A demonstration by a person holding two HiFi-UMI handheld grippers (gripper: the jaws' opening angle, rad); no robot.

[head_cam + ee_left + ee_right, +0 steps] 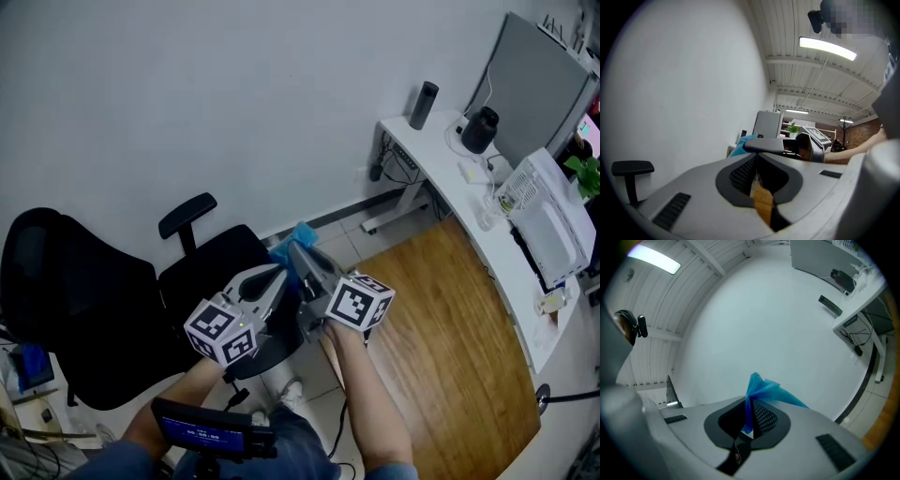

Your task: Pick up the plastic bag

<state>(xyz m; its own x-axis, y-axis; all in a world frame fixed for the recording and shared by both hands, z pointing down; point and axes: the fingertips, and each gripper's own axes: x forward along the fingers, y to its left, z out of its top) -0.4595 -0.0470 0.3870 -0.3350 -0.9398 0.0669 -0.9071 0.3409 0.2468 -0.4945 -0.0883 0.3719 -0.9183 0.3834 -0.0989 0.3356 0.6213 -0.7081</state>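
Bag (766, 389): blue plastic, bunched, clenched between the jaws of the right tool (750, 404), up in the air over a black chair (84, 319). Left tool (757, 157): jaws together, tips just beside the bag; grip on it unclear.

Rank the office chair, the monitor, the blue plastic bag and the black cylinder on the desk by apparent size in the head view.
1. office chair
2. monitor
3. blue plastic bag and black cylinder: about alike. The bag is partly hidden and nearer the camera, so they are left unranked.
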